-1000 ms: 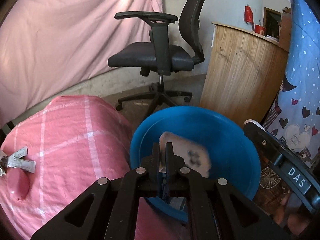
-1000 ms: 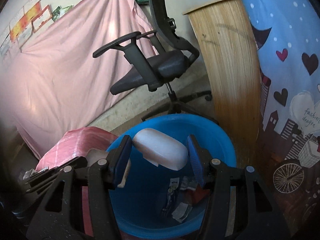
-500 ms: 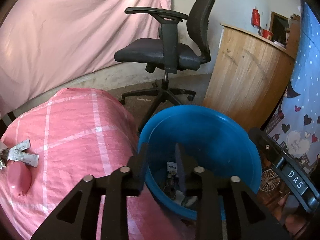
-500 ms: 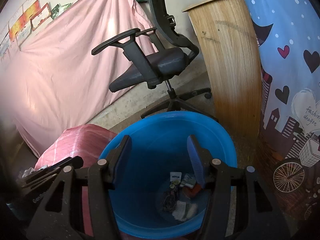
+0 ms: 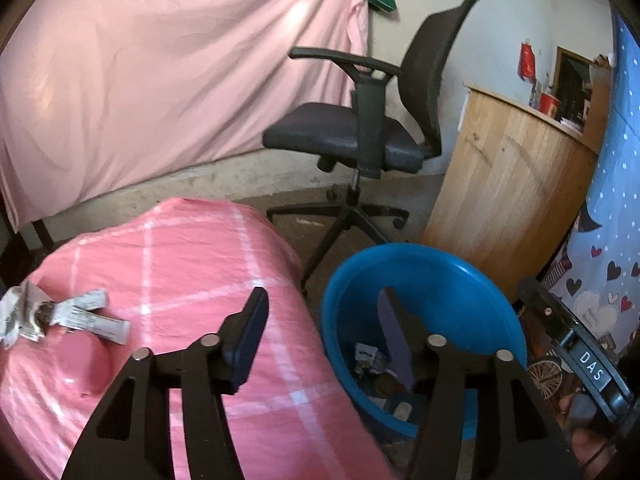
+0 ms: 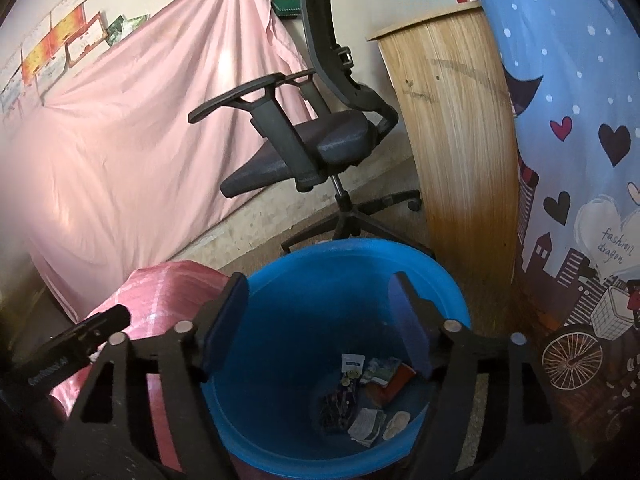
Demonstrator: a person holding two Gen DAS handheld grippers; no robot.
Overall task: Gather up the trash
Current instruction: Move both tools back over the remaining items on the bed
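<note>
Clearly the remaining wrappers (image 5: 68,316), at the left-wrist view's left edge on the pink bedcover (image 5: 192,264), look light and crumply; pinch a bunched fold. Left gripper (image 5: 320,320) and right gripper (image 6: 318,300) jaws are opening, empty, near the blue bin (image 6: 452,292).

My way into the bin (image 6: 448,280) is open from above. The bed (image 5: 192,264) presses against its left rim, the wooden cabinet (image 6: 456,128) and curtain (image 6: 572,160) crowd the right, and the chair (image 6: 320,148) stands behind.
</note>
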